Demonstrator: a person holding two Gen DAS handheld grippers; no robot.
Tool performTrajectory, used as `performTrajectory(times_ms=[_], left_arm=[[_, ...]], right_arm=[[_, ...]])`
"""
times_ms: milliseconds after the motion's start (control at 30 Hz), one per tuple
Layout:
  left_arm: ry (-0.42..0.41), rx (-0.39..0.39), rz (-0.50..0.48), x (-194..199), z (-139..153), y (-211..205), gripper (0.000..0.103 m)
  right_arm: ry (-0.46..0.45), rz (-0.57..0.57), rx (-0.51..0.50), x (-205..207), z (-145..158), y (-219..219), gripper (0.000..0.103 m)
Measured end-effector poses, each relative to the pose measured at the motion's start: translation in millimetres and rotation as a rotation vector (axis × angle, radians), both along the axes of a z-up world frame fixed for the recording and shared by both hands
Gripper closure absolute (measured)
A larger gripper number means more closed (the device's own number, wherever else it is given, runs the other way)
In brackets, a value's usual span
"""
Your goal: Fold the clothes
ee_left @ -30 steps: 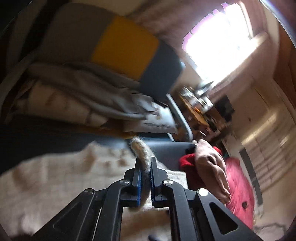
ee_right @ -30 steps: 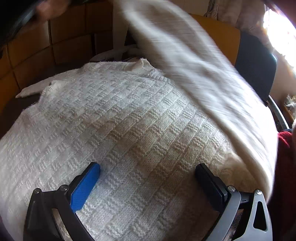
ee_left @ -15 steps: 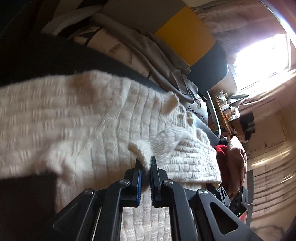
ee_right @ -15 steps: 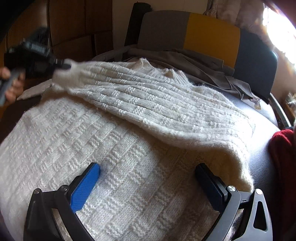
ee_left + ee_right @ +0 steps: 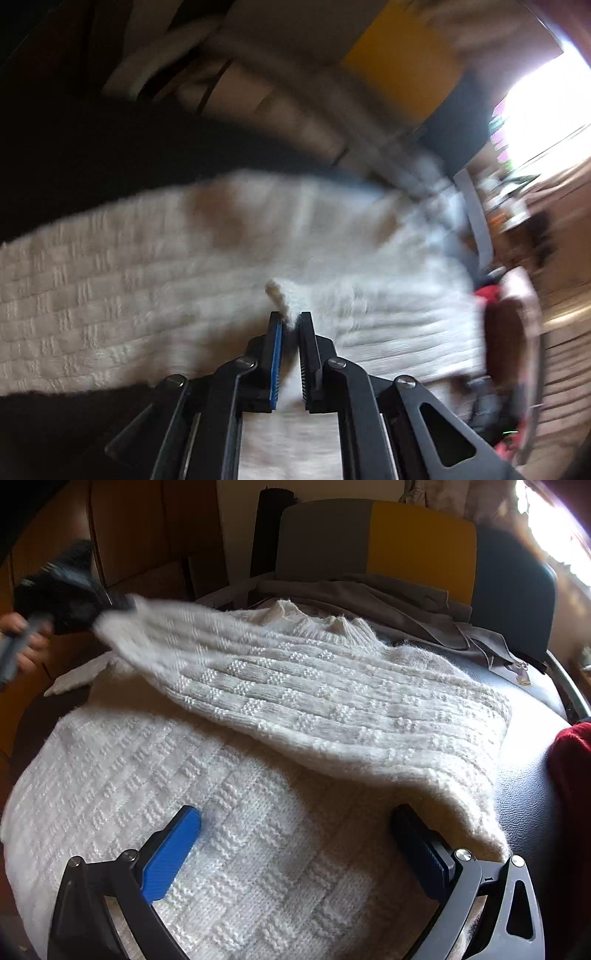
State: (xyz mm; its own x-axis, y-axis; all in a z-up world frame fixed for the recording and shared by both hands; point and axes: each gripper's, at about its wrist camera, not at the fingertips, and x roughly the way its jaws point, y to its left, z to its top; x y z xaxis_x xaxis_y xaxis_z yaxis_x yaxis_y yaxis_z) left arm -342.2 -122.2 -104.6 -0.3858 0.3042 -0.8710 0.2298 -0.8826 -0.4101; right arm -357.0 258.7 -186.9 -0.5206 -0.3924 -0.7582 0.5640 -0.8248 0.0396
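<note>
Two grippers over one cream knitted sweater (image 5: 258, 812) spread on dark seat (image 5: 528, 775). Left gripper (image 5: 290, 325) pinched onto sleeve cuff (image 5: 277, 291), sleeve (image 5: 314, 701) drawn across body toward seat's left edge. Right gripper (image 5: 295, 834) spread wide, fingers (image 5: 173, 845) hovering over sweater's near part, gripping nothing. Red garment (image 5: 572, 768) at right edge.

A lived-in home room. A sweater (image 5: 295, 760) lies on a dark seat (image 5: 524, 760) whose backrest (image 5: 417, 542) is grey, yellow and blue, near wooden cupboards (image 5: 133, 531), a bright window (image 5: 546, 110), a cluttered table (image 5: 506, 210) and other clothes (image 5: 388, 598).
</note>
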Motion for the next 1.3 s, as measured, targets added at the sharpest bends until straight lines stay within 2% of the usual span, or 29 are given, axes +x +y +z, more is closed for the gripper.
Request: performTrajectory(times_ms=[33, 67, 133, 200, 300, 433, 567, 700, 733, 800, 933, 1067, 1167, 1233, 1300], left_arm=[[-0.007, -0.013, 0.017, -0.3, -9.6, -0.3, 0.090], [0.001, 0.006, 0.041, 0.9, -16.2, -2.6, 0.087], [0.051, 0.108, 0.098, 7.6, -22.0, -10.7, 0.083], [0.080, 0.141, 0.124, 14.4, -27.3, -12.9, 0.084], [0.109, 0.107, 0.104, 31.9, -30.7, 0.5, 0.084], [0.113, 0.147, 0.082, 69.7, -39.9, 18.7, 0.089], [0.113, 0.153, 0.071, 96.6, -40.8, 31.6, 0.090], [0.108, 0.042, 0.064, 94.1, -30.6, 46.5, 0.089], [0.107, 0.015, 0.067, 91.0, -28.8, 47.7, 0.089], [0.103, -0.018, 0.075, 82.8, -27.7, 47.9, 0.089], [0.123, -0.056, 0.067, 62.8, -25.9, 49.0, 0.089], [0.136, -0.042, 0.090, 50.1, -27.6, 43.8, 0.089], [0.157, 0.066, 0.093, 57.0, -32.1, 34.3, 0.079], [0.173, 0.080, 0.089, 61.9, -33.5, 30.5, 0.080], [0.186, 0.050, 0.064, 61.6, -29.8, 33.7, 0.087]], right_arm=[[-0.001, 0.000, -0.001, -0.1, 0.2, 0.3, 0.000], [-0.001, 0.000, -0.002, -0.3, 0.2, 0.6, 0.000], [-0.007, 0.000, -0.013, -0.5, -0.5, 3.1, 0.000], [-0.017, 0.000, -0.025, -2.4, -0.5, 4.3, 0.000], [-0.013, 0.022, 0.010, 4.1, -0.9, 1.5, 0.000], [-0.018, 0.059, 0.040, 8.2, -0.7, 16.7, 0.000], [-0.010, 0.100, 0.112, 10.6, -3.0, 47.2, 0.000], [-0.068, 0.079, 0.052, 20.8, 6.8, 78.3, 0.000], [-0.093, 0.065, 0.010, 28.9, 12.3, 86.8, 0.000], [-0.137, 0.037, -0.071, 44.5, 22.7, 103.3, 0.000], [-0.136, -0.038, -0.187, 60.5, 39.3, 131.0, 0.000], [-0.061, -0.123, -0.239, 43.6, 60.7, 143.7, 0.000], [-0.001, -0.200, -0.188, 5.5, 68.6, 135.3, 0.001], [-0.018, -0.259, -0.131, -26.0, 59.1, 129.7, 0.010], [-0.052, -0.320, -0.075, -59.0, 46.0, 125.2, 0.030]])
